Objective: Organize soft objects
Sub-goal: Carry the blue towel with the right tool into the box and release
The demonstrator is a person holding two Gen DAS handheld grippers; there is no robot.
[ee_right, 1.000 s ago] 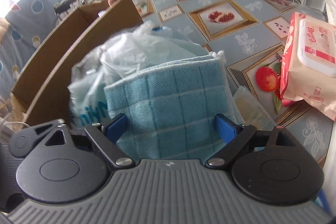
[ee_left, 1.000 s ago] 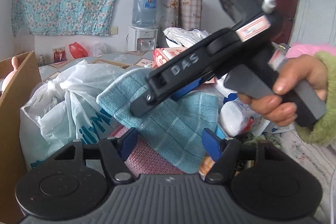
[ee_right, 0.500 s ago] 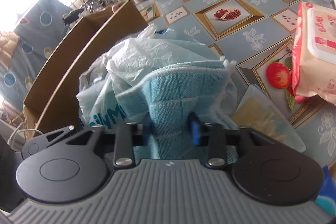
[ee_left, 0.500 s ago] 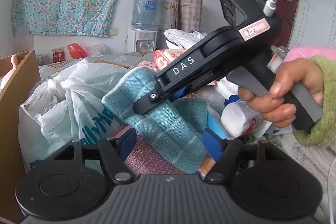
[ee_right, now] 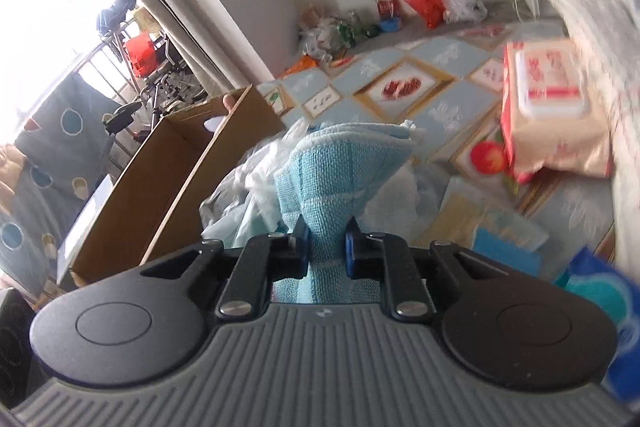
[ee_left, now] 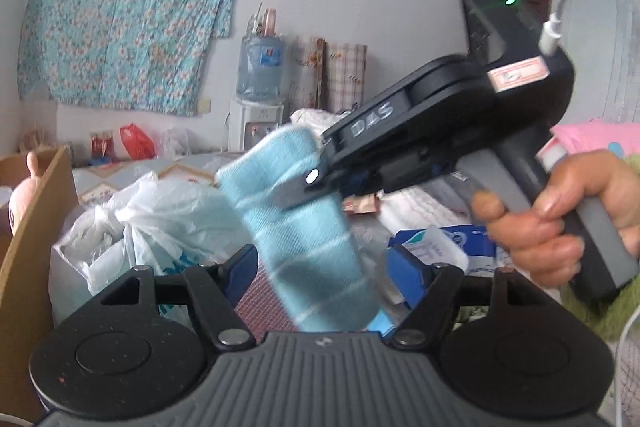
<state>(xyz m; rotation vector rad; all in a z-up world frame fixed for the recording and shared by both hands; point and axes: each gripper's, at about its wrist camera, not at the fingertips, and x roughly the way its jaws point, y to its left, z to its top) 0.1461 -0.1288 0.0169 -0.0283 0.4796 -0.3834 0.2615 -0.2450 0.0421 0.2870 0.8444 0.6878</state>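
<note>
As seems likely, cardboard box point(ee_left: 28, 227) holds plush point(ee_left: 20, 203)

the right gripper point(ee_left: 296, 193) carried the white letters "das" along its black side. a white plastic bag point(ee_left: 160, 227) showed part of a blue word, too cut off to read. red print on the wipes pack point(ee_right: 556, 115) and the water bottle's label point(ee_left: 267, 57) was too blurred.

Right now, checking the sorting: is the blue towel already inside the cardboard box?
No, the blue towel is pinched in the right gripper, beside the cardboard box.
</note>
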